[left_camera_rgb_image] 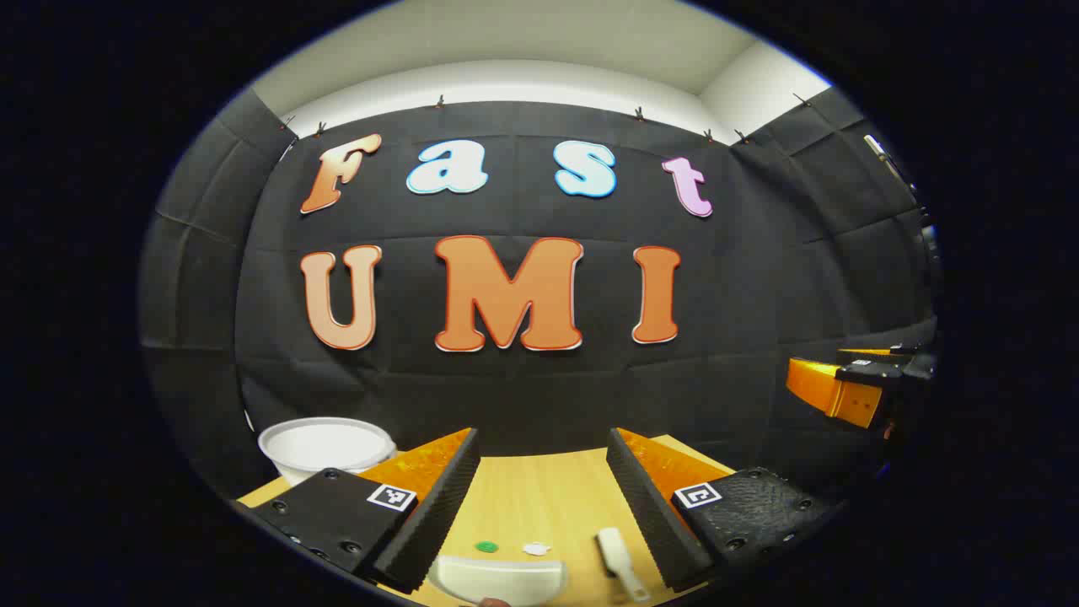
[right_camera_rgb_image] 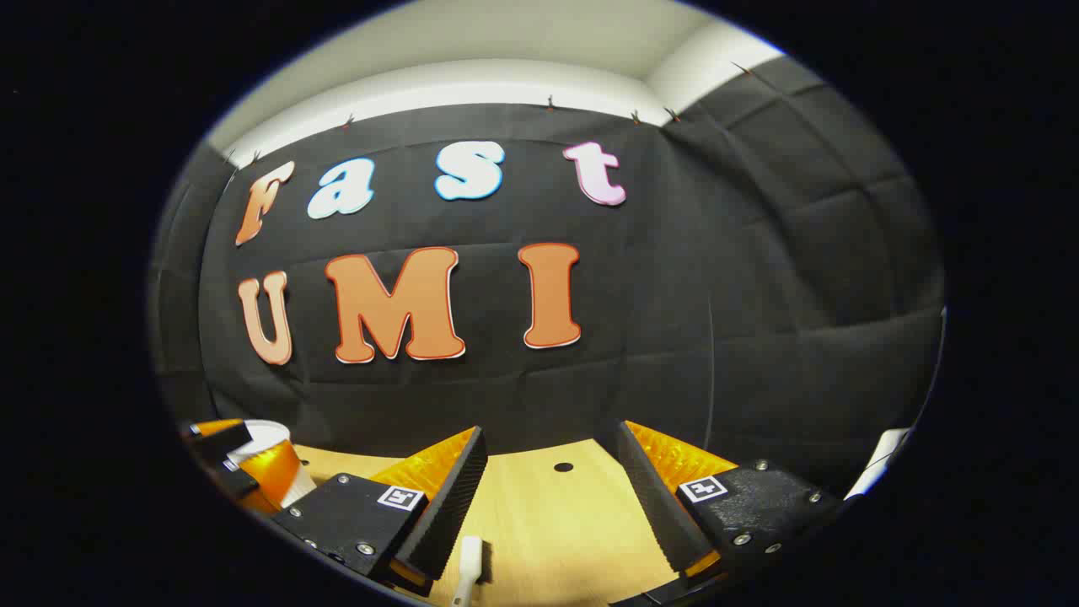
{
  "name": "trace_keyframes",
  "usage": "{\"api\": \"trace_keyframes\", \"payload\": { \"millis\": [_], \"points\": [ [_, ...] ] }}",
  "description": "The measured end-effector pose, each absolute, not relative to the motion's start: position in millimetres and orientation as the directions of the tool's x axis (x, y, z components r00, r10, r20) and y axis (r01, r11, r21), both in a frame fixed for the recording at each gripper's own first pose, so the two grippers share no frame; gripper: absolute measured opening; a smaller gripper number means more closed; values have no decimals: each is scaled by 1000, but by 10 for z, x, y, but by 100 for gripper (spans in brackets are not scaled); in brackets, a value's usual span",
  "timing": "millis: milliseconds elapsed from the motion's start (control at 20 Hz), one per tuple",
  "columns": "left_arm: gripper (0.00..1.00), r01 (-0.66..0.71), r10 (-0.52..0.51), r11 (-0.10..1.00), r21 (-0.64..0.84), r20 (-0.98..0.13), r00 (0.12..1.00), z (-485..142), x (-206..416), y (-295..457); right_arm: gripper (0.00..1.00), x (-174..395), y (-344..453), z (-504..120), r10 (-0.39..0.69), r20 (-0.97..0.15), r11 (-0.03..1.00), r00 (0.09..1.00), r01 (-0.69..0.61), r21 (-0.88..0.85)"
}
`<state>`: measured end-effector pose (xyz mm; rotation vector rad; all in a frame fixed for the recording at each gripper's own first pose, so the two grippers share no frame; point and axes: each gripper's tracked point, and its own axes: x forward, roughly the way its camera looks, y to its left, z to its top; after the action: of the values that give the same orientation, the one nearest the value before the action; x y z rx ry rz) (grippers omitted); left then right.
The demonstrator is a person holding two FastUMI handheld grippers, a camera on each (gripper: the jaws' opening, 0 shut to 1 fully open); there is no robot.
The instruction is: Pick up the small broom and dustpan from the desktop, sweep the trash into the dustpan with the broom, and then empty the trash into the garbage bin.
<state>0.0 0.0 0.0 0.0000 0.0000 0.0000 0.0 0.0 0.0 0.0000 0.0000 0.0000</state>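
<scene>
Holding both grippers above the desk (left_camera_rgb_image: 539, 489), we keep the left gripper (left_camera_rgb_image: 539, 506) and right gripper (right_camera_rgb_image: 548, 506) with fingers apart, gripping nothing. From the left view, dustpan (left_camera_rgb_image: 497, 580) sits at six o'clock, broom (left_camera_rgb_image: 620, 561) at five, trash (left_camera_rgb_image: 536, 549) between, bin (left_camera_rgb_image: 324, 447) at eight.

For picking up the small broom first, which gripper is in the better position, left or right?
Probably the right gripper. It is open, and the broom lies just ahead between its fingers, near the left one. The left gripper, also open, faces the dustpan instead; there the broom lies off to the right.
</scene>
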Motion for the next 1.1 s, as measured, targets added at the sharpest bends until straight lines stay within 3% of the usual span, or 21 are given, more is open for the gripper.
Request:
{"api": "trace_keyframes", "payload": {
  "millis": [50,200,300,550,750,1100],
  "points": [
    [95,-3,2,1000,-10,-11,1000,-25,-24,209,100,-65,206,2,13,7,1000,1000,-13,-19],
    [95,-39,39,999,-8,-53,998,-170,-121,823,100,-151,732,18,76,14,997,997,-76,-21],
    [96,-73,70,997,-35,-72,995,-230,-199,1163,94,-154,986,-30,121,-16,992,992,-121,18],
    [98,-184,173,978,-103,-106,979,-322,-215,1831,94,-126,1270,-152,141,-49,990,989,-139,30],
    [95,-216,206,972,-92,-112,972,-340,-249,2066,94,-137,1370,-260,149,-65,989,987,-149,5],
    [95,-186,176,980,-70,-128,976,-441,-198,1987,94,-103,1324,-308,120,-82,993,989,-122,-10]
  ]
}}
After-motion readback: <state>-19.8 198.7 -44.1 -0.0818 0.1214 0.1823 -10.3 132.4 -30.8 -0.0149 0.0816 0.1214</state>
